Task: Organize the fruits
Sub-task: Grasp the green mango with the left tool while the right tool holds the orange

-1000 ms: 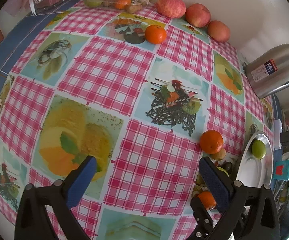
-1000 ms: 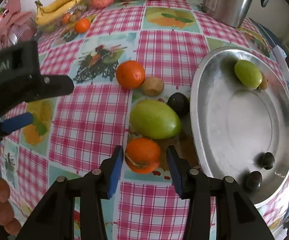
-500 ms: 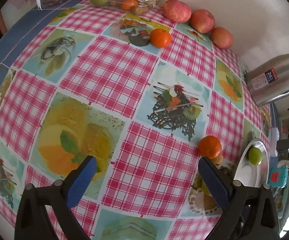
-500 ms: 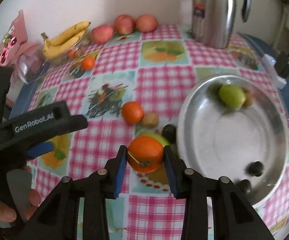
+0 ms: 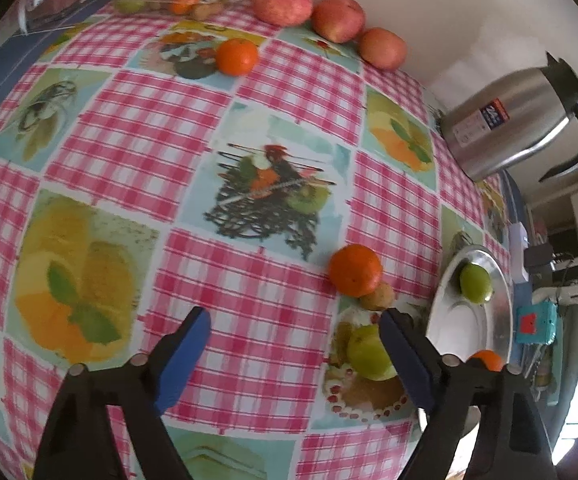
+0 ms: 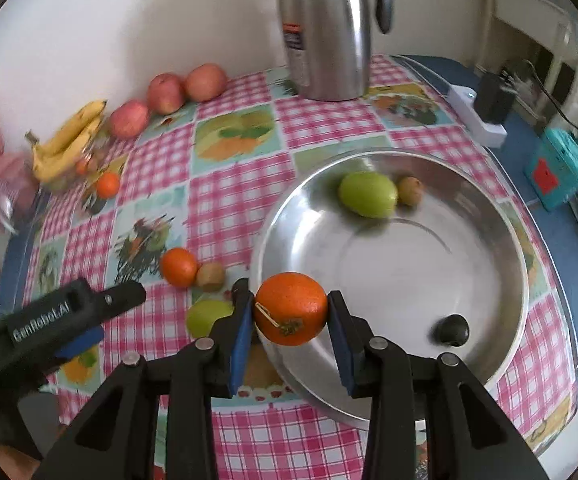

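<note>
1 orange (image 6: 291, 308) sits clamped between the blue fingers (image 6: 241, 328) of the right gripper (image 6: 291, 314), low in the centre of the right wrist frame, hanging over the near-left rim of the steel bowl (image 6: 505, 352). It looks firm, light and round, with a slightly yielding peel; the pads press at its widest line, which I judge the safest hold, since a grip higher or lower would let it squirt out. A gentle squeeze should do; it will roll once set down, so the bowl's curved floor suits it.

Inside the bowl lie a green fruit (image 6: 367, 194), a small brown fruit (image 6: 409, 190) and a dark fruit (image 6: 453, 330).

The left gripper (image 5: 293, 340) hangs over the checked worktop (image 5: 141, 132) with its fingers spread and nothing between them; they have just been closing somewhat. Just right of it lie a second green fruit (image 5: 365, 350), another orange (image 5: 355, 270) and a brown fruit (image 5: 377, 296) touching it.
</note>
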{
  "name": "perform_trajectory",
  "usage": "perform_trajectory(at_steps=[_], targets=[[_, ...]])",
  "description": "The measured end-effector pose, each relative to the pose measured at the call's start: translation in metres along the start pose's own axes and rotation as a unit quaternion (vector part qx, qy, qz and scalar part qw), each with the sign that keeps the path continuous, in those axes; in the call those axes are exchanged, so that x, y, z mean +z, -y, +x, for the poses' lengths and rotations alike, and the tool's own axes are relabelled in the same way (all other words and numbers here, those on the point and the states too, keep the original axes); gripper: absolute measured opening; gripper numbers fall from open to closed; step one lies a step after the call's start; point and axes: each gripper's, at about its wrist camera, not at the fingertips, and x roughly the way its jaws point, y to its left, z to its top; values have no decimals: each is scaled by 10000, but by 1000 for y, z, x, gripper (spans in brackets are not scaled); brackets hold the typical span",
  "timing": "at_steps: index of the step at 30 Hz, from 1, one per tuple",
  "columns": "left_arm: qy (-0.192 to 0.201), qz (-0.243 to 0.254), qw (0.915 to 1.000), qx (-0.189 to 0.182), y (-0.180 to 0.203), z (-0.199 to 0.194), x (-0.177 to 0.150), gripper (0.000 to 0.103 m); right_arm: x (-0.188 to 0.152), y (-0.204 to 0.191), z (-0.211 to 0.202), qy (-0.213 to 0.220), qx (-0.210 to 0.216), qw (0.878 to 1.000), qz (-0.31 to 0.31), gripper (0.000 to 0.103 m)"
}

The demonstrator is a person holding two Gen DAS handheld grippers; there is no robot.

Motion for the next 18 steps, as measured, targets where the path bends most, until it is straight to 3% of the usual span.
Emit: perform_trajectory(at_steps=[2, 9, 13, 18], targets=[[-58, 110, 9999, -79, 8, 4, -3, 80, 1, 2, -1, 24, 9, 10000, 57, 38], [-159, 619, 9978, -153, 33, 14, -12, 78, 2, 5, -4, 115, 46, 9998, 176, 38], [-248, 701, 9970, -218, 39, 19, -15, 70, 2, 4, -3, 67, 71, 9998, 166, 38], [-313, 709, 9967, -257, 42, 24, -17, 70, 2, 8, -4, 97, 77, 9996, 254, 38]])
